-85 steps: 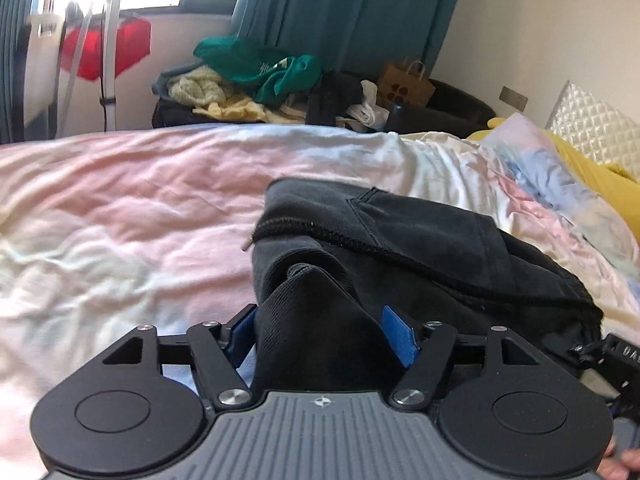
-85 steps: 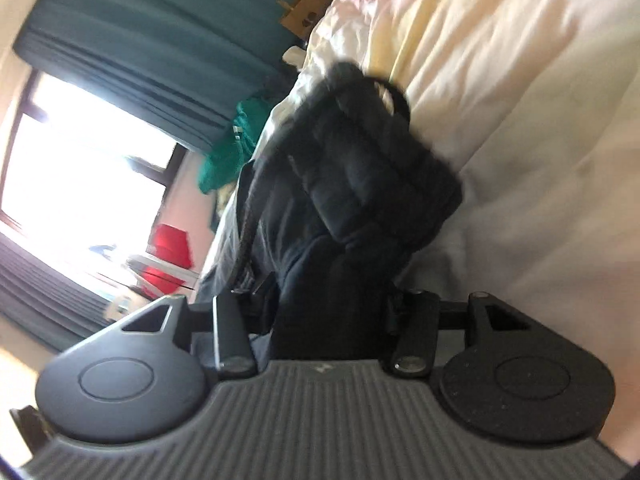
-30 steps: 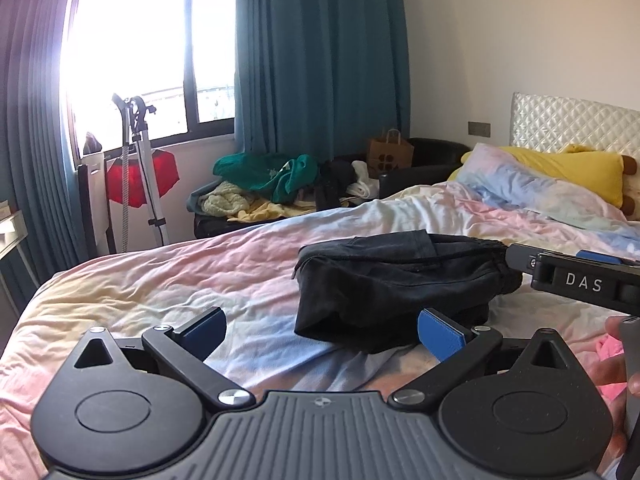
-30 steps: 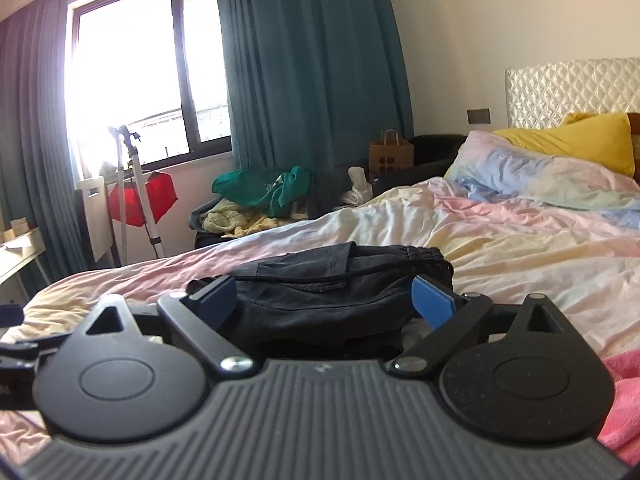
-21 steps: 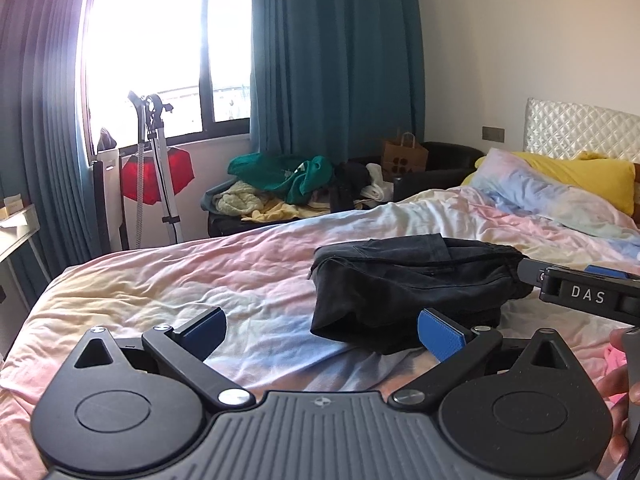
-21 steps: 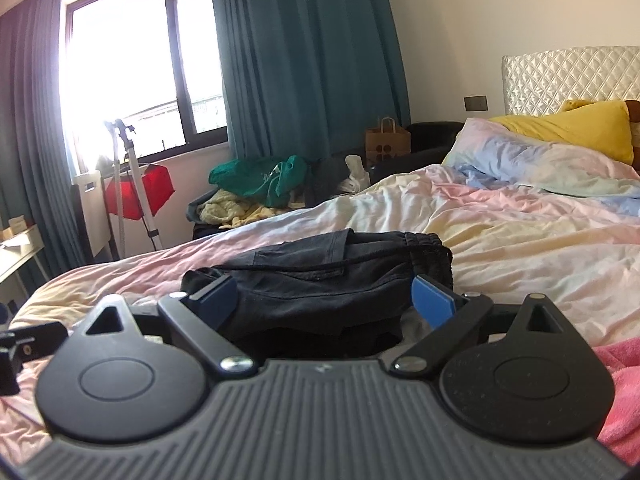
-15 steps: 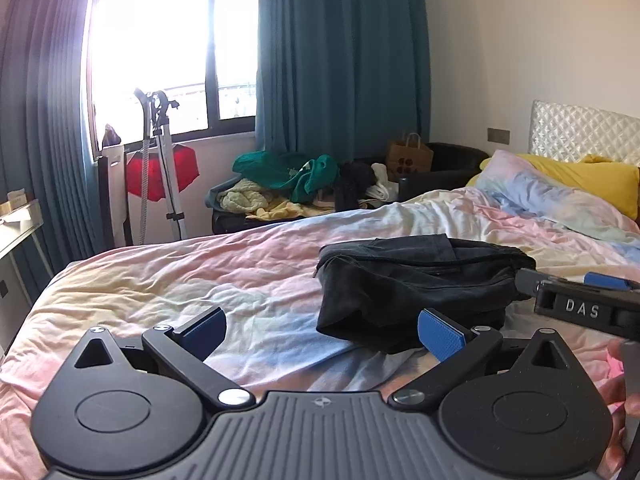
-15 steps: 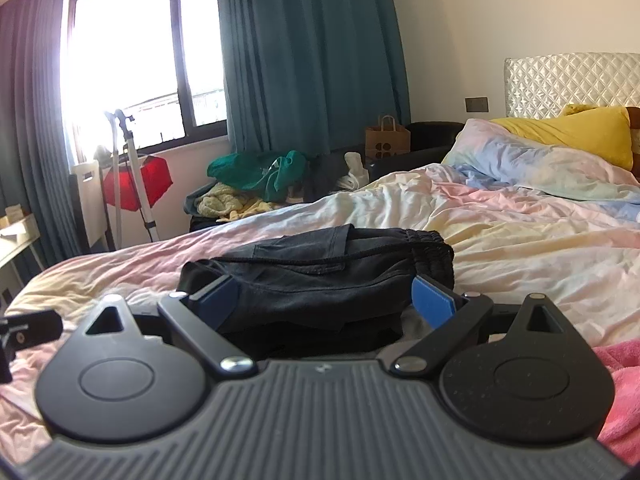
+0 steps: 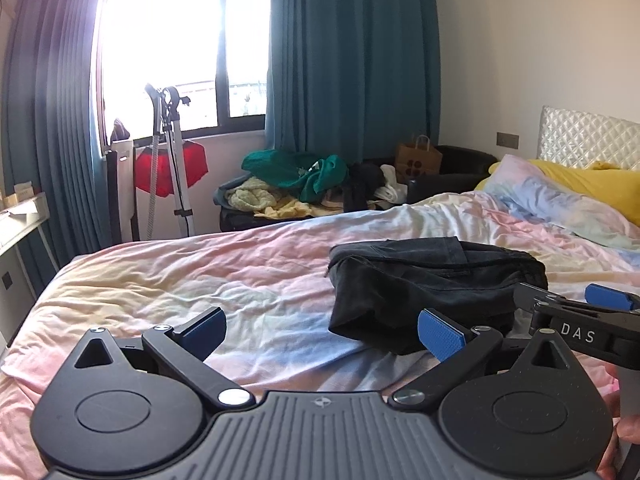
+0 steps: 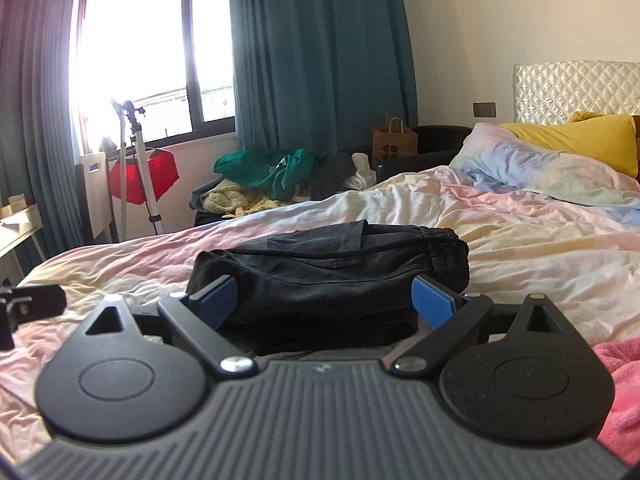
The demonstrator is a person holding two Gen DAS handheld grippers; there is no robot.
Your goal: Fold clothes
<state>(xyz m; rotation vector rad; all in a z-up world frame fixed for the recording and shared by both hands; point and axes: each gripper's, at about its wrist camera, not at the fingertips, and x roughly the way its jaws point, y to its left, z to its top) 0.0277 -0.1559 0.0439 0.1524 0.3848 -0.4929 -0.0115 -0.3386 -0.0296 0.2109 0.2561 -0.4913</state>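
Observation:
A folded black garment [image 9: 432, 280] lies on the pastel bed sheet [image 9: 208, 272]; it also shows in the right wrist view [image 10: 328, 272]. My left gripper [image 9: 322, 330] is open and empty, held back from the garment and to its left. My right gripper [image 10: 324, 298] is open and empty, its blue pads [image 10: 430, 298] on either side of the garment's near edge, apart from it. The right gripper's body shows at the right edge of the left wrist view [image 9: 580, 320].
A pink cloth [image 10: 616, 360] lies at the near right. Pillows [image 10: 560, 160] and a quilted headboard [image 10: 576, 88] are at the far right. Beyond the bed are a pile of clothes [image 9: 296, 184], a paper bag [image 9: 418, 158], a steamer stand [image 9: 172, 160] and curtains.
Both grippers have let go of the black garment and pulled back and up from it. The garment now lies folded on the bed. In the last second both drifted back a little.

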